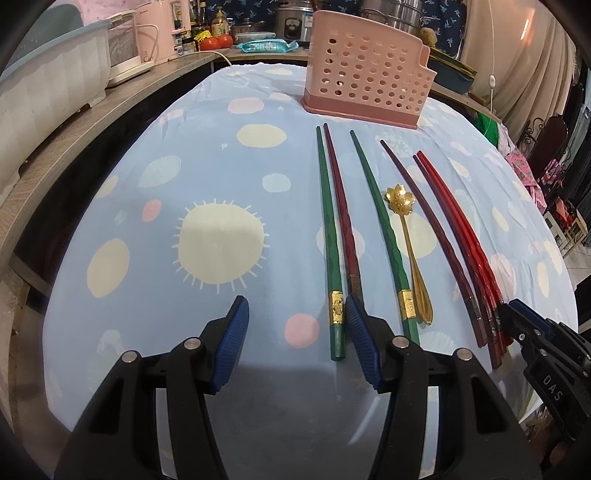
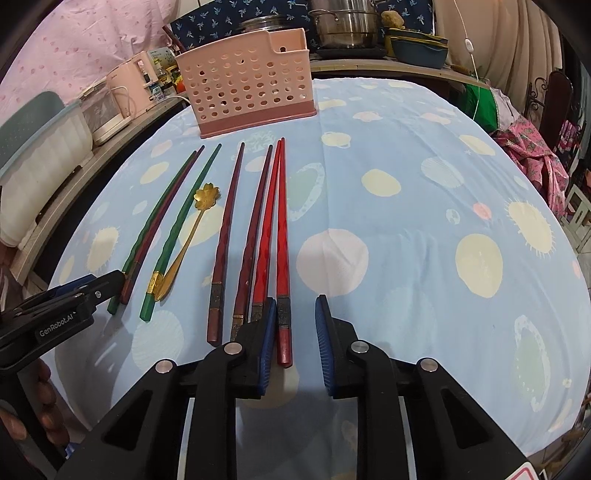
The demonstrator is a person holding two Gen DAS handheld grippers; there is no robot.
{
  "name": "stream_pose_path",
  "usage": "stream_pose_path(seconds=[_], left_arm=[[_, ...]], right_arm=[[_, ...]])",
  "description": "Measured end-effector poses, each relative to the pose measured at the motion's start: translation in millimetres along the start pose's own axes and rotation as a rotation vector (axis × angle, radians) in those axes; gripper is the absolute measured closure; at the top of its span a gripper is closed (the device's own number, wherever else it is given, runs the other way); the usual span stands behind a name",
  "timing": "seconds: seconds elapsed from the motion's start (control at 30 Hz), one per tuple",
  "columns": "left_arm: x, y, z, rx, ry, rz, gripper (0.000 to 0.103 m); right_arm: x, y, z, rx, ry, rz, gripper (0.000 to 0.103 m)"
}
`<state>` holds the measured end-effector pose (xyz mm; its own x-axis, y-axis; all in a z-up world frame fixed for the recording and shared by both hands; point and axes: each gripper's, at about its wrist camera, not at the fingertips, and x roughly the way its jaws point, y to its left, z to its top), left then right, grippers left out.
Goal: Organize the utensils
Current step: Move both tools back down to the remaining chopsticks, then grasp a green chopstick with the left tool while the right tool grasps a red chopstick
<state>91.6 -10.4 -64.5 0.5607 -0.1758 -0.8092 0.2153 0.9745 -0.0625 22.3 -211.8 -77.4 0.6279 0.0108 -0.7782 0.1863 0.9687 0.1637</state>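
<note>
Surface: table under a pale blue cloth (image 1: 221, 155) printed with cream suns and pink and white dots, lying smooth. Background, from my left wrist view: wooden counter (image 1: 92, 114) from 9 to 11 o'clock carrying a white ribbed tub (image 1: 48, 85) and pink appliances (image 1: 155, 33); steel pots (image 1: 391, 14) at 12 o'clock; curtains at 2 o'clock.

Item 1: pink perforated utensil holder (image 1: 365, 74), upright at the cloth's far side, 12 o'clock.

Item 2: chopsticks laid roughly parallel, tips towards the holder: a green one (image 1: 327, 236) touching a dark red one (image 1: 341, 206), a second green one (image 1: 380, 225), a maroon one (image 1: 432, 229), then a bunch of reds (image 1: 465, 240) at 3 o'clock.

Item 3: gold flower-bowl spoon (image 1: 410, 251), its handle against the second green stick.

My left gripper (image 1: 295, 343): jaws wide apart, holding nothing, the leftmost green stick's butt between them (contact unclear).

My right gripper (image 2: 293, 339): jaws apart, gripping nothing, straddling the outermost red chopstick (image 2: 282, 251).
</note>
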Motion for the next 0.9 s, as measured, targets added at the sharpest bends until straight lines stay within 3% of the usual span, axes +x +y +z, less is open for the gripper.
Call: stream_pose_path(seconds=[0.27, 0.73, 0.9], left_arm=[[-1.6, -1.2, -4.6, 0.022, -0.009, 0.01, 0.06], [-4.4, 5.1, -6.6, -0.007, -0.007, -0.039, 0.095], [-4.7, 5.3, -6.1, -0.016, 0.002, -0.072, 0.096]], right_arm=[[-0.8, -0.7, -0.8, -0.005, -0.002, -0.004, 0.086], [-3.4, -1.3, -4.1, -0.01, -0.003, 0.0, 0.095], [-5.0, 0.2, -4.4, -0.007, -0.002, 0.005, 0.096]])
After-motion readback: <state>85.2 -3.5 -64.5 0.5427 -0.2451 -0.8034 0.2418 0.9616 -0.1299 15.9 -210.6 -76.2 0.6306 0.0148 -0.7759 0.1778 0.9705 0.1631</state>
